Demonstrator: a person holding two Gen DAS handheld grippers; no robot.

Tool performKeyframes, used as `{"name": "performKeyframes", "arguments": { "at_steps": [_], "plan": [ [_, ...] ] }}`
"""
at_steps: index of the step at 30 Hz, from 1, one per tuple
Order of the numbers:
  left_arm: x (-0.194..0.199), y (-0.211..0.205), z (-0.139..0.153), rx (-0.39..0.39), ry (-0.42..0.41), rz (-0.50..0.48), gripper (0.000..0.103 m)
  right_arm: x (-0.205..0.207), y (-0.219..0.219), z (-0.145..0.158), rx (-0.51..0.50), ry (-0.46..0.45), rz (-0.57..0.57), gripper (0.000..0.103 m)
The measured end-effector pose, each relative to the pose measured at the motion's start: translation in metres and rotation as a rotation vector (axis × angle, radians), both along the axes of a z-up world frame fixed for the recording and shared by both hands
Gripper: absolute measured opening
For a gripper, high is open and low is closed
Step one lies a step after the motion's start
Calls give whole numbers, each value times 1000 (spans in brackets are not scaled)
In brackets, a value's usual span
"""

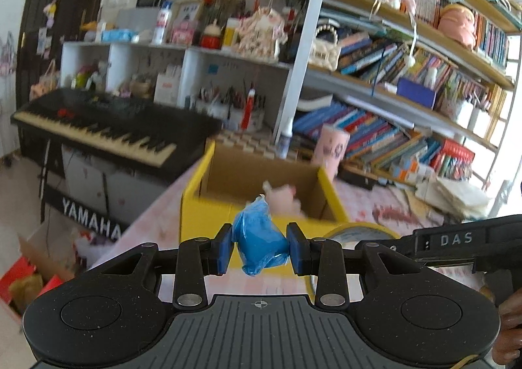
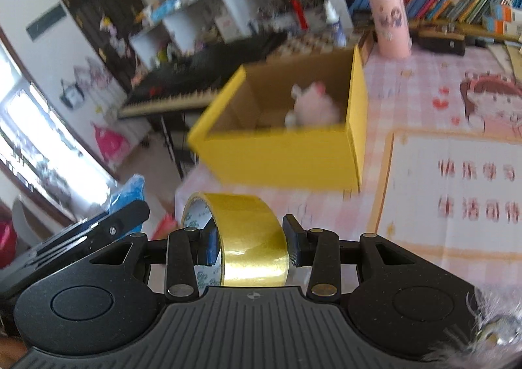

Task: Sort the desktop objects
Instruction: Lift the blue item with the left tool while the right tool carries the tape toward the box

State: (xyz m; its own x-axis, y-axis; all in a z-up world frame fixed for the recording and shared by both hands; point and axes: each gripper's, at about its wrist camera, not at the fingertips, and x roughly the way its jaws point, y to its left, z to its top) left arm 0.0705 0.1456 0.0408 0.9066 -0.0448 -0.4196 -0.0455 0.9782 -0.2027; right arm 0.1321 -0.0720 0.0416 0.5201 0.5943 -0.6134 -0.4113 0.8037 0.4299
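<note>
My left gripper [image 1: 260, 248] is shut on a crumpled blue plastic packet [image 1: 260, 240] and holds it in the air just before the yellow cardboard box [image 1: 208, 218]. A pink plush toy [image 1: 284, 197] lies inside the box. My right gripper [image 2: 249, 243] is shut on a roll of yellow tape [image 2: 251, 238], held above the pink tablecloth in front of the same box [image 2: 284, 156]; the plush [image 2: 313, 104] shows inside it. The tape roll also shows in the left wrist view [image 1: 359, 233], and the blue packet in the right wrist view [image 2: 129, 194].
A pink cup [image 2: 391, 26] stands behind the box on the tablecloth [image 2: 424, 81]. A printed mat [image 2: 456, 192] lies to the right. A black keyboard piano [image 1: 98, 130] stands left of the table. Bookshelves [image 1: 407, 101] fill the back.
</note>
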Motion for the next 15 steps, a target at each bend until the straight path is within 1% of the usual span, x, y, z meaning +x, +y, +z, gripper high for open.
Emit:
{"name": "performKeyframes", "arguments": {
  "at_steps": [5, 8, 10, 12, 15],
  "plan": [
    [50, -3, 15, 37, -39, 7, 33, 50, -2, 27, 58, -77, -42, 36],
    [79, -4, 18, 48, -47, 19, 33, 77, 0, 38, 61, -140, -55, 36],
    [98, -7, 17, 54, -40, 27, 33, 97, 6, 42, 43, -182, -54, 36],
    [116, -9, 14, 62, -25, 29, 33, 115, 12, 42, 20, -205, -51, 36],
    [142, -14, 1, 86, 16, 32, 33, 141, 23, 34, -43, -231, -36, 36]
  ]
}}
